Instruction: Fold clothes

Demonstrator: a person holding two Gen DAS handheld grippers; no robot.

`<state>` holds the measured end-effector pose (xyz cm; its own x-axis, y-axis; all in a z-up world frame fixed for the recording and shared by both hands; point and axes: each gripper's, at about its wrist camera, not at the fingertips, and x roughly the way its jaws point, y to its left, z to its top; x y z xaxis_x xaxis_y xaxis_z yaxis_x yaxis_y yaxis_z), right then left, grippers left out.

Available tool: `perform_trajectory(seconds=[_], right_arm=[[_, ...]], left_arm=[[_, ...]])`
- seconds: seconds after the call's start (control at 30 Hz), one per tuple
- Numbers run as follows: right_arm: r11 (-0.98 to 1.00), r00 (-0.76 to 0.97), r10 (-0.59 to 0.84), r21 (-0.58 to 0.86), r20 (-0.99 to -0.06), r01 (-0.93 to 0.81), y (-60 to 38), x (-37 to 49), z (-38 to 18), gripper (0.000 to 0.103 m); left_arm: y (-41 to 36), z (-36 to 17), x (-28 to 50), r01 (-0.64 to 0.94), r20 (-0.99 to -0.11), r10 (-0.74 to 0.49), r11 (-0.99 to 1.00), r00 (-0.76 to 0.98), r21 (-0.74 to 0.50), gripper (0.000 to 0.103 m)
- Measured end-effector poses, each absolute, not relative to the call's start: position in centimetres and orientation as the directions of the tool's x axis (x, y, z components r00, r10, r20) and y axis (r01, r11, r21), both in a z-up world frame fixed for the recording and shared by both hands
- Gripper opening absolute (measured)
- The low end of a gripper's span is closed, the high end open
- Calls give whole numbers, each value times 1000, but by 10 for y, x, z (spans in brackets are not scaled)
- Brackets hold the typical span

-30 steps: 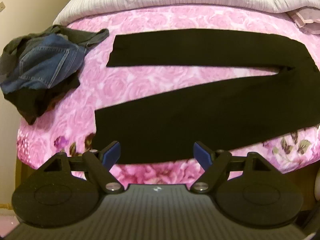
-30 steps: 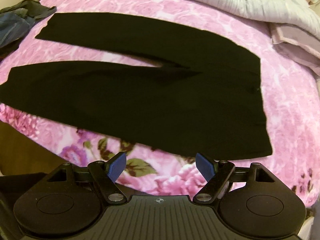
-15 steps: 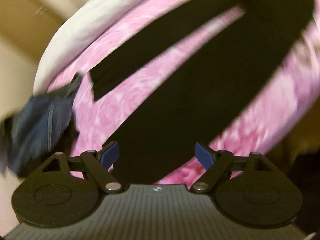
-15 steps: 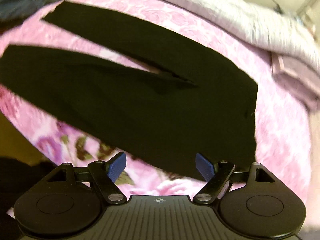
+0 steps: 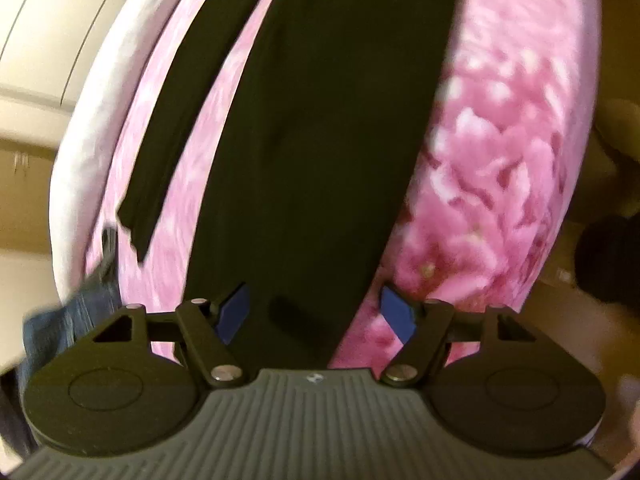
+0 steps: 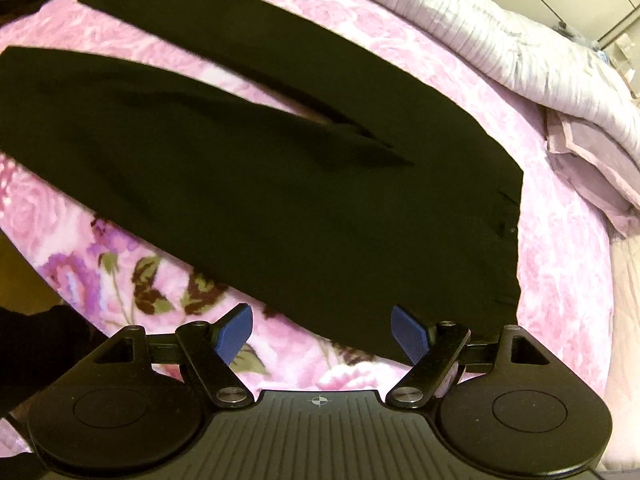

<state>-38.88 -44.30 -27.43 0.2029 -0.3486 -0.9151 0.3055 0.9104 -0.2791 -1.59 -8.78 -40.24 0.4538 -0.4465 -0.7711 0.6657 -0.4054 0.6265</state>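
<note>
Trousers (image 6: 248, 168) lie flat on the bed (image 6: 560, 280), black, both legs spread apart in a narrow V w/ pink sheet showing between them. Waistband sits toward the bed's right side; the near leg runs along the front edge, hem end toward the left. We read that layout as prep for a lengthwise fold: legs opened flat so 1 can go over the other w/o creases.

Left gripper (image 5: 316, 312) is over the near leg, close to the cloth, view blurred. Its jaws have just been closing a bit but stand apart; the leg shows between the pads (image 5: 234, 312), and we can't see them pressing it, so no grip yet. Prob. it's placed here to take the leg's hem end.

Right gripper (image 6: 322, 334) hangs above the front edge by the waist corner, jaws wide apart, nothing clamped. The fabric's lower edge passes just past its right pad (image 6: 410, 334). We judge it's lined up w/ the waist end so both ends lift together & the fold stays straight.

Jeans (image 5: 68, 320) are bunched at the left end of the bed, apart from the trousers. A pale quilt (image 6: 500, 40) is heaped along the far edge.
</note>
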Motion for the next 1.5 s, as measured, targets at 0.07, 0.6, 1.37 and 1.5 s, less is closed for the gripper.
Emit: perform_trajectory(seconds=[0.07, 0.6, 1.37, 1.5], right_arm=[[909, 204, -360, -293, -911, 296, -440, -386, -279, 80], [763, 179, -626, -644, -759, -61, -460, -481, -342, 79], [664, 426, -573, -701, -700, -261, -609, -577, -442, 5], [684, 462, -538, -686, -705, -249, -610, -571, -380, 3]], left_arm=[[-86, -402, -5, 646, -747, -458, -389, 483, 656, 54], [-116, -405, 24, 784, -828, -238, -271, 508, 559, 2], [-171, -377, 16, 743, -749, -2, -122, 663, 658, 1], [-180, -311, 23, 735, -741, -62, -100, 668, 671, 2]])
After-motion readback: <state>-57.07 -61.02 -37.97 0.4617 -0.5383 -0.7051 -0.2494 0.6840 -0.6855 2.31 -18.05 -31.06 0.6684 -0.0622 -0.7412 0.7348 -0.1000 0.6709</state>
